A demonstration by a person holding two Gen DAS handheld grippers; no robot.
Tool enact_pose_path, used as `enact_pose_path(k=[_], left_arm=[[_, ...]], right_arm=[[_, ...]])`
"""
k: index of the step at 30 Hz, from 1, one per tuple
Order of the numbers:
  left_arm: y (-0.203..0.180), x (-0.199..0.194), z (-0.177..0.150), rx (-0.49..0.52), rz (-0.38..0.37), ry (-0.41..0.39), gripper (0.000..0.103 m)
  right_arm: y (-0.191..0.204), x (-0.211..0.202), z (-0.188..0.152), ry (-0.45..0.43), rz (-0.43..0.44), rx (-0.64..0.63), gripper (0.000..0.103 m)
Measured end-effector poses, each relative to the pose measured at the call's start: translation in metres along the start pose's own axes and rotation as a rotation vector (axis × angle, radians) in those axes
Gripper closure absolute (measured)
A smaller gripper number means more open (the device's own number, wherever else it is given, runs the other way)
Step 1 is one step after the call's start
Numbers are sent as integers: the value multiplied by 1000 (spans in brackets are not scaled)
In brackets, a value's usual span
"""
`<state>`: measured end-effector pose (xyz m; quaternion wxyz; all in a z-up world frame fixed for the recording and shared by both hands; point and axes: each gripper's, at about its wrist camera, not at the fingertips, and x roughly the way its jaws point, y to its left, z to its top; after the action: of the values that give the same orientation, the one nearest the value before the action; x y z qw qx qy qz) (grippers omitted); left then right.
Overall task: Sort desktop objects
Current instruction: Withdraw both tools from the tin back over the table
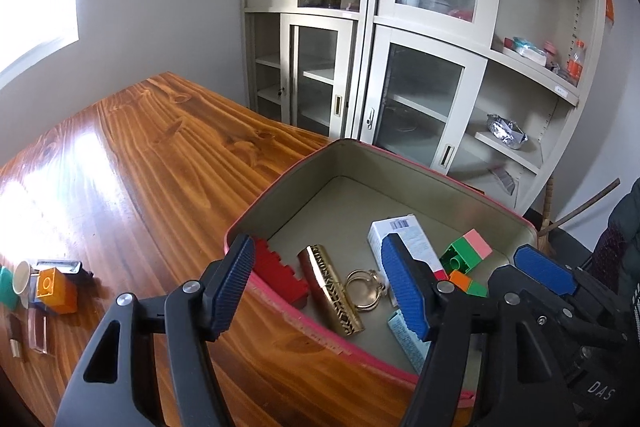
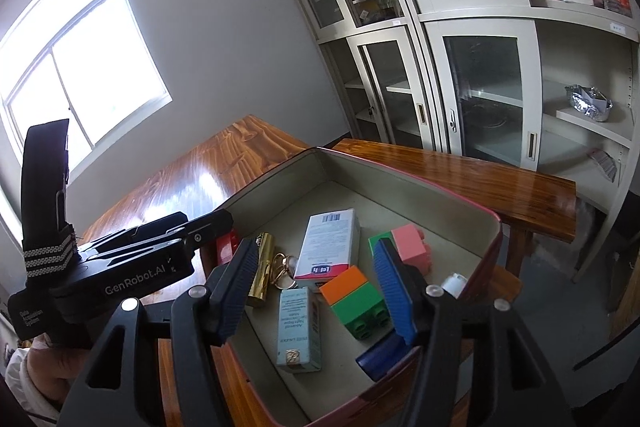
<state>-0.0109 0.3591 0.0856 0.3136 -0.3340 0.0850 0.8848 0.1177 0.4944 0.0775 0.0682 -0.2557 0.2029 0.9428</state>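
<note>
Worktop: wide bare run left of tin, approach unobstructed. Tin sits near worktop corner; a rim knock could shove it off. Both grippers, left & right, hover above tin, jaws approx. half open, empty. Leftover items remain at worktop's left edge; 2 grippers close together, collision risk.

Left wrist view: the camera sat behind the left gripper, looking forward and downward along its fingers, close above the near left corner of the tin box, with the wooden table stretching off to the gripper's left. Right wrist view: the camera sat behind the right gripper, tilted downward, close over the box's near edge. Both views shared the box interior, the far tabletop and the cabinets ahead; each caught the other gripper at its side.
</note>
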Motion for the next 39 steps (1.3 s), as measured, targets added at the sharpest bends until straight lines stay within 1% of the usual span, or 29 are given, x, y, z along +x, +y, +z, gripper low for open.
enact_pose_path(k=[4,7,10,11,14,18,24,30,39], left_arm=[[3,-8,-2,0,4,-25,33],[5,-15,0,-3,8,-37,33],[5,-24,-2,7,18,-63,33],[6,-27,-3,7,17,-69,33],[9,-34,-5,-3,7,-84,25],[18,-42,-7,-25,17,-101,24],[33,-51,-16,-47,78,-96,24],[70,-59,-32,-110,131,-73,24],[140,-81,-57,-192,226,-69,24]], right_arm=[[6,1,-1,-4,4,-6,32],[11,-2,-2,-6,8,-9,31],[16,-8,-4,-24,8,-22,24],[17,-9,-4,-23,11,-23,24],[22,-9,-5,-15,21,-27,24],[29,-11,-7,-17,30,-39,23],[42,-5,-12,9,57,-49,21],[68,9,-18,51,94,-86,21],[119,25,-31,94,128,-154,21]])
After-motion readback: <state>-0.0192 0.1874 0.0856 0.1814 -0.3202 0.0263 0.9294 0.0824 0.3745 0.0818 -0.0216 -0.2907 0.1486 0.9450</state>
